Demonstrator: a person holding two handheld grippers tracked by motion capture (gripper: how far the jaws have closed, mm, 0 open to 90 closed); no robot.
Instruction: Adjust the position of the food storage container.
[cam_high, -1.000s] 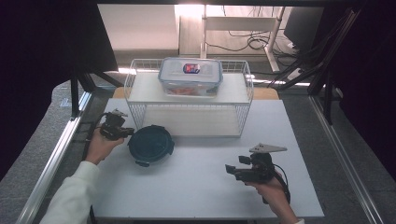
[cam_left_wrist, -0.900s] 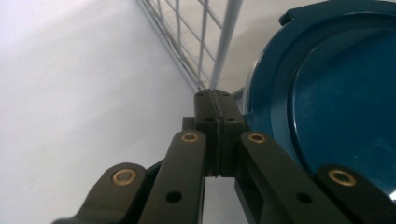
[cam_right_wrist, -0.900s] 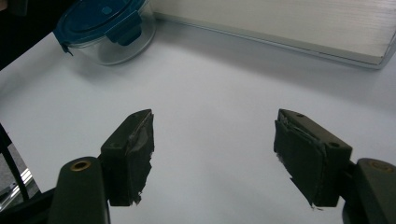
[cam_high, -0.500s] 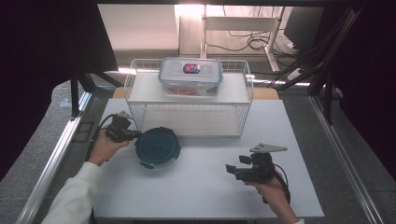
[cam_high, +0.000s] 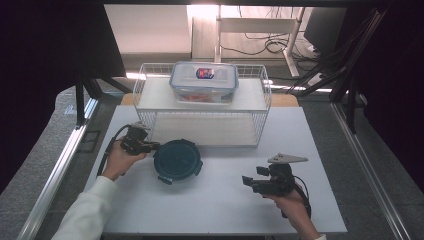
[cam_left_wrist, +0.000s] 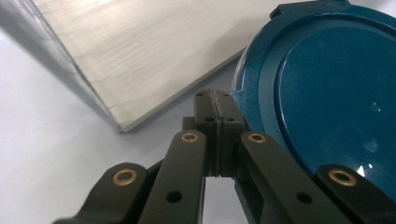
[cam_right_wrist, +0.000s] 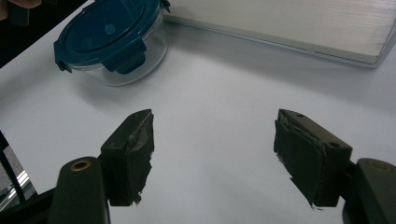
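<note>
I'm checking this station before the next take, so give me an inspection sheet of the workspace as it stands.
Surface: white rectangular tabletop, bare at the front.
Job's things: round clear glass container with a dark blue clip-on lid, lid on, at front left of the rack.
Clutter: white wire rack with a pale shelf board at the back; a clear rectangular lidded food box on top.
Grippers: left tool has jaws shut, tips at the blue lid's rim; contact cannot be told. Right tool has jaws open, nothing between them, apart from the container.
Cables: black cable trails from the left tool; loose cables on the floor beyond.
Surroundings: dark curtains, metal frame rails, grey floor.
</note>
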